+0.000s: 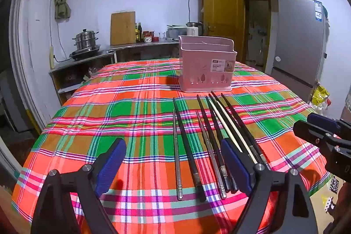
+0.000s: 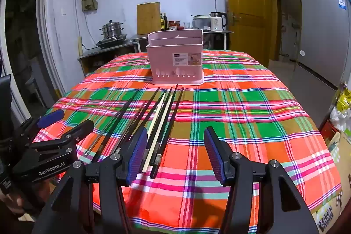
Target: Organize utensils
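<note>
Several chopsticks (image 1: 210, 137), black, metal and pale wood, lie side by side on the plaid tablecloth (image 1: 131, 115), pointing at a pink utensil basket (image 1: 206, 65) behind them. My left gripper (image 1: 175, 161) is open and empty, low over their near ends, its right finger (image 1: 237, 163) covering some. In the right wrist view the chopsticks (image 2: 158, 122) lie front left and the basket (image 2: 176, 58) stands beyond. My right gripper (image 2: 175, 152) is open and empty, its left finger (image 2: 137, 155) beside the chopsticks' near ends. The left gripper (image 2: 54, 131) shows at far left.
A steel counter (image 1: 105, 54) with a steamer pot, cutting board and bottles runs along the back wall. A wooden door (image 1: 221, 8) and a grey fridge (image 1: 300, 41) stand at right. The right gripper (image 1: 322, 135) shows at the right edge of the left wrist view.
</note>
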The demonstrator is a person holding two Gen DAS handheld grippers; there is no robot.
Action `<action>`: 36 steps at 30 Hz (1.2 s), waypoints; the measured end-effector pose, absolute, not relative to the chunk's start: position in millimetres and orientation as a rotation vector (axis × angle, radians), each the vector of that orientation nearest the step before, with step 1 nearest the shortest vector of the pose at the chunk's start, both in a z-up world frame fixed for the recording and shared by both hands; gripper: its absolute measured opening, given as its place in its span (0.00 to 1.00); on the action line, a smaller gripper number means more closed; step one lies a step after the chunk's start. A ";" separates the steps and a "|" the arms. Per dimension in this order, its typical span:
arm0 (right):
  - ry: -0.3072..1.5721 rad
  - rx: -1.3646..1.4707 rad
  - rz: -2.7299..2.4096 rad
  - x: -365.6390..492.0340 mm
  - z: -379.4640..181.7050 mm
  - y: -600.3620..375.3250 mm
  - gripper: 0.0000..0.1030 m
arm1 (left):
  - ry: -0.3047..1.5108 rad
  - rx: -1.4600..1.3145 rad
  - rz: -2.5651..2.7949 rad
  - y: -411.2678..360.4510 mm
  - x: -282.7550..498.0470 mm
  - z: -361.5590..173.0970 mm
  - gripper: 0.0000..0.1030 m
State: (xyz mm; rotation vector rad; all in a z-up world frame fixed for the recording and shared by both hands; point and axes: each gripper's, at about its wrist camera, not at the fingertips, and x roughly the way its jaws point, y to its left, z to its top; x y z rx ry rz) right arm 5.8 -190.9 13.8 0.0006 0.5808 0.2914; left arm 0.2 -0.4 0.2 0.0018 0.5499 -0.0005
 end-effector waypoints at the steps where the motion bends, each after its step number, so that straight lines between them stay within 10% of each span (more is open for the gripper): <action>1: 0.582 -0.004 0.290 5.9 13.9 -190.5 0.53 | 0.549 0.001 0.000 -0.6 0.4 0.3 0.86; 36: 0.582 0.002 0.291 4.9 12.9 -188.7 0.53 | 0.544 -0.005 -0.007 -1.6 -4.5 3.6 0.86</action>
